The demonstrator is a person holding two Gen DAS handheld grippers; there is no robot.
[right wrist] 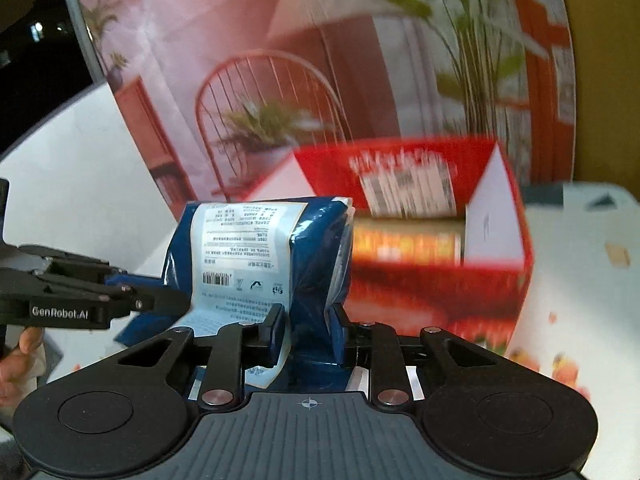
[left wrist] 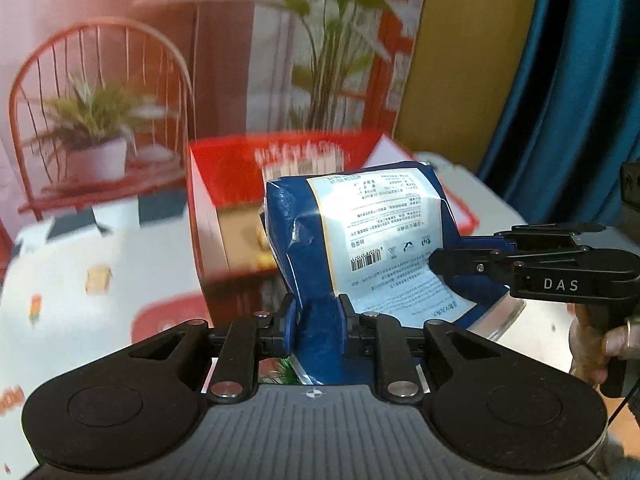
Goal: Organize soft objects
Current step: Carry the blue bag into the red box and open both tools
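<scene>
A soft blue pack with a white printed label hangs above the table, held from both ends. My left gripper is shut on its near blue corner. In the left wrist view my right gripper comes in from the right and pinches the pack's other side. The right wrist view shows the same pack, with my right gripper shut on its lower blue edge. My left gripper clamps it from the left there. Behind the pack stands an open red box.
The table wears a white cloth with small printed pictures. A printed backdrop of a red chair and potted plants stands behind the box. A blue curtain hangs at the right. A hand holds the right gripper's handle.
</scene>
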